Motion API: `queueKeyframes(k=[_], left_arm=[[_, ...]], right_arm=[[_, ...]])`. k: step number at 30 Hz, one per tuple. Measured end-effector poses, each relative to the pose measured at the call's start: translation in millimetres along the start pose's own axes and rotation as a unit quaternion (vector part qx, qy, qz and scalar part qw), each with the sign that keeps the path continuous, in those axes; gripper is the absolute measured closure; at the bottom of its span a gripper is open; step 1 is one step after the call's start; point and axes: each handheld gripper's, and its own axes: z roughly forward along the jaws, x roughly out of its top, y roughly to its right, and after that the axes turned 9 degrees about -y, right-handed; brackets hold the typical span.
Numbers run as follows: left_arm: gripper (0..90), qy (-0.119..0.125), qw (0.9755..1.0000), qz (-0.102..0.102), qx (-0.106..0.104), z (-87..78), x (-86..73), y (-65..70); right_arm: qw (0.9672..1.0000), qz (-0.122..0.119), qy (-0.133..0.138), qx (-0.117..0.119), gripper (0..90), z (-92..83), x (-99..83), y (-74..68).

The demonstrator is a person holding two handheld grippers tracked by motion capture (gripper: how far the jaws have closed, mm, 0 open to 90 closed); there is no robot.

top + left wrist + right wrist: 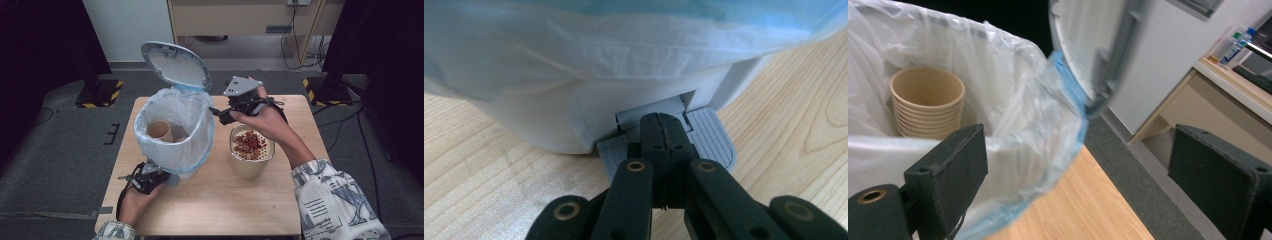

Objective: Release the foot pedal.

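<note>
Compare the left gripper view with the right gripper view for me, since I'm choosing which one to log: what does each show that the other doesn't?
Left gripper view alone: the left gripper, jaws shut, pressing down on the bin's grey foot pedal, plus the bin's white lower body.

Right gripper view alone: the right gripper with open, empty jaws, a stack of paper cups inside the bin, the raised lid and a desk behind.

Shared: the white bin liner with its blue edge, and the wooden table.

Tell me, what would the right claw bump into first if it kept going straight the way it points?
Probably the bin's white liner at the rim: the right claw stands open, aimed at it. Depth is hard to judge.
</note>
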Motion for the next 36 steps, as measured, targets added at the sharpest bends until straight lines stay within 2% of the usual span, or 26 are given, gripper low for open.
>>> queueKeyframes(k=[11,19,20,23,24,25,29,31,36], left_arm=[[89.9,0.001,1.0,-0.001,0.0,0.0,-0.1,0.2],[89.1,0.002,1.0,-0.001,-0.002,-1.2,-0.7,0.7],[85.2,-0.002,1.0,-0.002,-0.001,-2.3,-0.8,1.2],[65.8,-0.015,0.9996,-0.015,0.021,-11.1,-6.5,3.1],[63.0,-0.012,0.9993,-0.022,0.027,-17.3,-10.5,0.9],[58.8,0.0,0.9989,-0.036,0.032,-24.0,-14.0,-2.4],[49.4,0.025,0.9962,-0.064,0.054,-37.1,-21.8,-12.4],[43.2,0.024,0.9945,-0.076,0.067,-38.2,-24.3,-16.7],[28.6,0.009,0.9933,-0.092,0.069,-32.6,-26.5,-24.7]], right_arm=[[0.9992,0.027,-0.015,-0.024,9.0,-13.3,-31.2,21.0],[0.9986,0.035,-0.022,-0.033,9.0,-19.8,-44.7,27.8],[0.9985,0.037,-0.023,-0.034,9.0,-20.3,-46.2,28.8],[0.9982,0.04,-0.023,-0.038,9.0,-22.4,-49.0,31.1],[0.9982,0.04,-0.023,-0.038,9.1,-23.2,-50.2,32.1],[0.998,0.042,-0.024,-0.04,9.0,-24.4,-51.9,33.4],[0.9976,0.047,-0.025,-0.045,9.0,-28.3,-57.5,36.4],[0.9972,0.051,-0.025,-0.048,9.0,-31.7,-61.3,37.7],[0.9957,0.064,-0.028,-0.06,8.9,-40.0,-75.0,40.8]])
